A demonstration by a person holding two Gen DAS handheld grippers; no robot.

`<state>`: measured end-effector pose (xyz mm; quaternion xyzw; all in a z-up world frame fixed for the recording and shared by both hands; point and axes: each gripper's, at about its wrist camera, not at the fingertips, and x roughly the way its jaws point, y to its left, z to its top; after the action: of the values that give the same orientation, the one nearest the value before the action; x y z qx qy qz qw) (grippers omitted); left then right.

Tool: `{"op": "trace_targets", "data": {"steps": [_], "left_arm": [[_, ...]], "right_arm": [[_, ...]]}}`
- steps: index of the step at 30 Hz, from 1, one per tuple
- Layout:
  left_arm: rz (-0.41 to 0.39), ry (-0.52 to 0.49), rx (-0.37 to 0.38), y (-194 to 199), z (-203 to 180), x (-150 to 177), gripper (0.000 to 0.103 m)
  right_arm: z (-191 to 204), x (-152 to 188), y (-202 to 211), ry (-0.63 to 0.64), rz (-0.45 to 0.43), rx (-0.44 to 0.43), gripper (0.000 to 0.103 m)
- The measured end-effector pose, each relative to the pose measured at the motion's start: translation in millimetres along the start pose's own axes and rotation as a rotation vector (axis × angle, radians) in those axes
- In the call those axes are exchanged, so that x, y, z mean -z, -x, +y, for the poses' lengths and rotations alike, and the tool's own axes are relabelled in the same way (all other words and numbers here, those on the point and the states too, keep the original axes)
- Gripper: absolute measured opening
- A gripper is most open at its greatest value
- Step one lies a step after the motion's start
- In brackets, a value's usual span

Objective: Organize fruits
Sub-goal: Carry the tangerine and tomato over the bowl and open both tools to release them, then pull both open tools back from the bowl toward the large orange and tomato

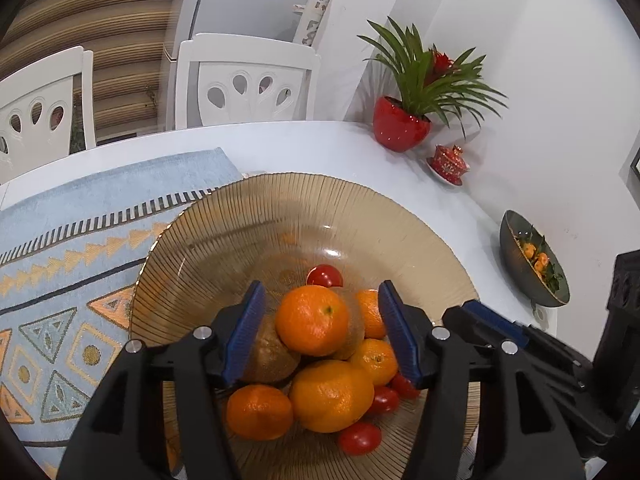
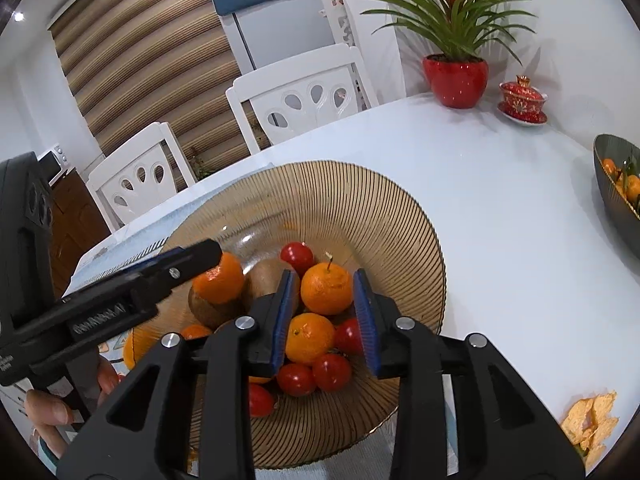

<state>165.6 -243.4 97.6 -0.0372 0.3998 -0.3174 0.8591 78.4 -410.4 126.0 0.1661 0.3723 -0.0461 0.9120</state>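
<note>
A ribbed amber glass bowl (image 1: 280,208) (image 2: 400,232) holds several oranges, kiwis (image 1: 268,356) and cherry tomatoes (image 1: 325,276). My left gripper (image 1: 322,286) is open over the pile. Its blue pads stand on either side of the top orange (image 1: 312,320) with gaps on both sides. In the right wrist view my right gripper (image 2: 323,274) is shut on an orange with a short stem (image 2: 327,288), which rests on the pile at the bowl's middle. One finger (image 2: 188,260) of the left gripper reaches in from the left beside another orange (image 2: 220,280).
The bowl's left half overlaps a blue patterned placemat (image 1: 80,260) on the white table. A red plant pot (image 2: 456,76), a red lidded cup (image 2: 522,100) and a dark bowl of small oranges (image 2: 616,192) stand at the right. Orange peel (image 2: 588,420) lies near the front. White chairs stand behind.
</note>
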Motion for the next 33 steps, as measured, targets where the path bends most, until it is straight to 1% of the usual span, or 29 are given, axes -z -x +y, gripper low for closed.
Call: {"op": "trace_targets", "data": {"steps": [2,5,7,10,13,15,20,21,22,23,25,33], "left_arm": [[-0.007,0.001,0.002,7,1,2,0.058],[-0.025,0.014,0.000,19,5,5,0.065],[-0.035,0.020,0.003,27,6,9,0.066],[-0.041,0.020,-0.011,38,7,14,0.066],[-0.053,0.026,-0.018,52,9,20,0.071],[-0.069,0.030,-0.024,64,11,23,0.073],[-0.108,0.032,-0.052,93,13,30,0.077],[-0.119,0.035,-0.059,101,14,32,0.080],[-0.129,0.039,-0.062,109,16,33,0.082],[-0.144,0.047,-0.066,119,18,37,0.086],[-0.165,0.059,-0.072,134,23,41,0.088],[-0.243,0.053,-0.183,197,45,69,0.089]], "right_arm": [[0,3,3,-0.002,0.001,-0.003,0.033],[1,7,8,-0.004,-0.002,-0.010,0.036],[3,9,13,-0.003,-0.004,-0.015,0.038],[5,12,19,-0.003,-0.008,-0.025,0.039],[10,16,30,0.000,-0.017,-0.036,0.041],[14,19,36,0.006,-0.021,-0.041,0.043],[26,26,50,0.019,-0.026,-0.066,0.043],[30,28,54,0.024,-0.029,-0.072,0.044],[32,29,57,0.029,-0.032,-0.076,0.048],[38,31,62,0.038,-0.039,-0.082,0.050],[47,34,69,0.052,-0.050,-0.095,0.056],[91,52,85,0.119,-0.051,-0.163,0.057]]}}
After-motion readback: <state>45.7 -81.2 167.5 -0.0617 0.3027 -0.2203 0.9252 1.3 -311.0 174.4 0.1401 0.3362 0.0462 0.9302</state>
